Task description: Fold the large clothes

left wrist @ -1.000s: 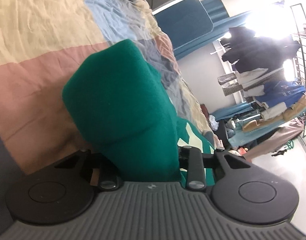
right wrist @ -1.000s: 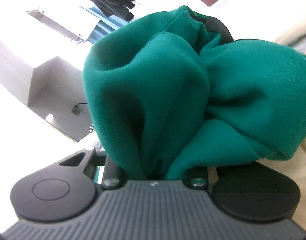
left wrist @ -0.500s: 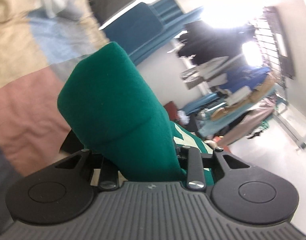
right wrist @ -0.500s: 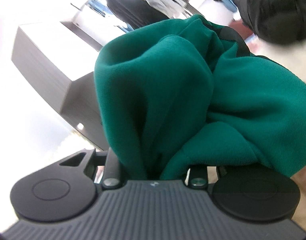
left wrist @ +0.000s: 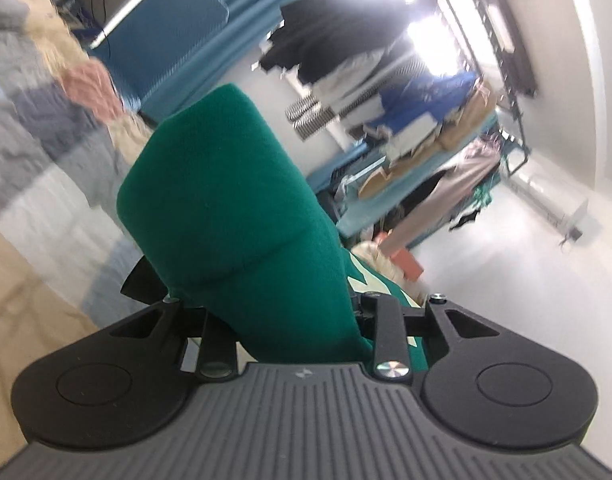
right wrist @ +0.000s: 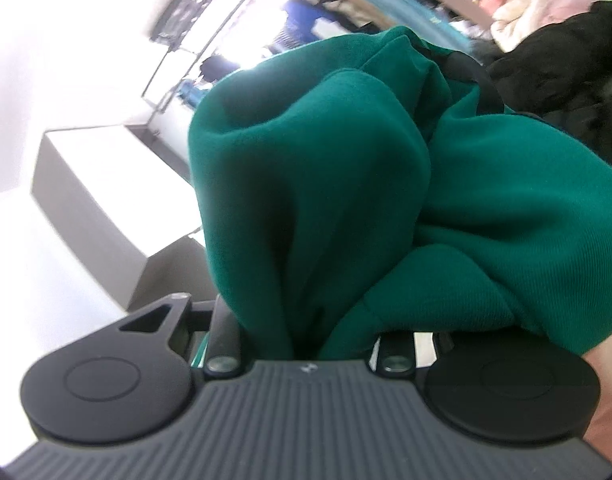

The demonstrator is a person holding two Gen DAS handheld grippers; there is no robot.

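A green garment (left wrist: 234,208) with a pale printed patch fills the middle of the left wrist view. My left gripper (left wrist: 294,320) is shut on it, and the cloth hides the fingertips. In the right wrist view the same green garment (right wrist: 366,208) bunches in thick folds over my right gripper (right wrist: 306,328), which is shut on it. Both grippers are lifted and tilted, with the room behind them. A black strip (right wrist: 474,76) shows along the garment's upper fold.
A patchwork bed cover (left wrist: 38,152) in beige, grey and pink lies at the left. A blue headboard (left wrist: 166,36) stands behind it. A rack of hanging clothes (left wrist: 346,52) and piled tables (left wrist: 426,152) stand at the back. A dark garment (right wrist: 566,64) lies at the right.
Both grippers have swung upward with the green garment held. The bed cover has slid out to the left of the left view, and more of the room and ceiling shows.
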